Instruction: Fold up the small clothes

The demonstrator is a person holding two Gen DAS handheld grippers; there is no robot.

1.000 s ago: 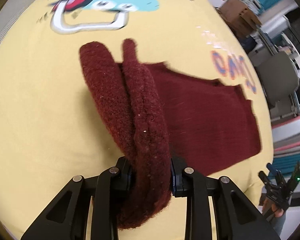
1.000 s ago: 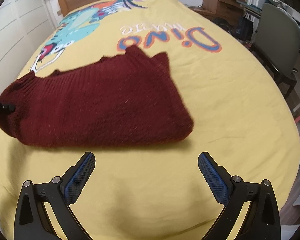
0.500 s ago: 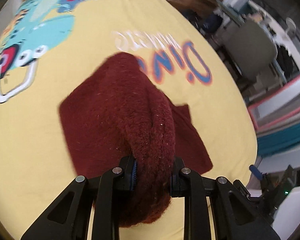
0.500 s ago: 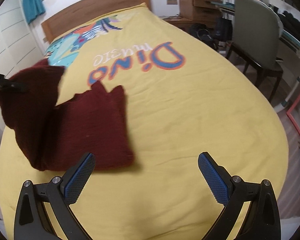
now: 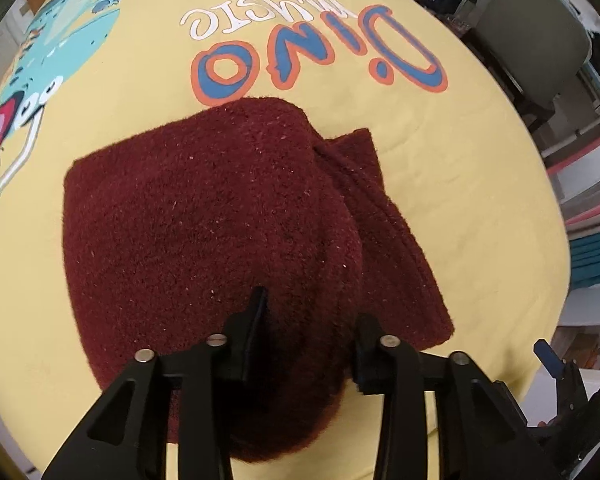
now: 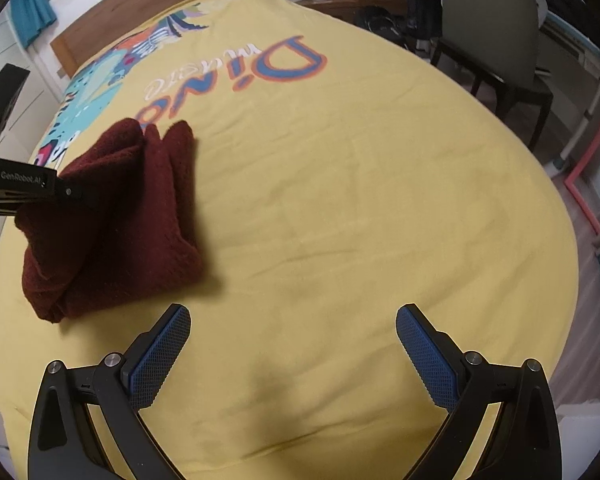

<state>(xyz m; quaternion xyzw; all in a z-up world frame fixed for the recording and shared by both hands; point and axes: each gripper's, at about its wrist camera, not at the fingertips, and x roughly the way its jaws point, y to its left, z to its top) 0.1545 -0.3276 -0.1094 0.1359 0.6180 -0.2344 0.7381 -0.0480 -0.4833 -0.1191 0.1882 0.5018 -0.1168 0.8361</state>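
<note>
Carried across and doubled over itself since a second ago, the maroon knit [image 5: 204, 216] lies near the bed's [image 6: 340, 200] left edge, its fold between the just-opening left tongs [image 5: 308, 344], nearer than the gaping, empty right tongs [image 6: 292, 344].

**Colours and patterns noted**

Dark maroon, fuzzy ribbed knit on the sweater [image 5: 204, 216]. Plain pale yellow across the bedspread [image 6: 360, 208], printed with blue letters [image 5: 320, 60] outlined in orange, white script [image 5: 260, 12] above them, and a turquoise cartoon dinosaur [image 5: 60, 48] with a red mouth. Black on both gripper frames; blue textured pads [image 6: 160, 350] on the right gripper [image 6: 292, 344]. Grey-green on the chair [image 6: 496, 28]. Brown wood on the headboard [image 6: 140, 16].
</note>
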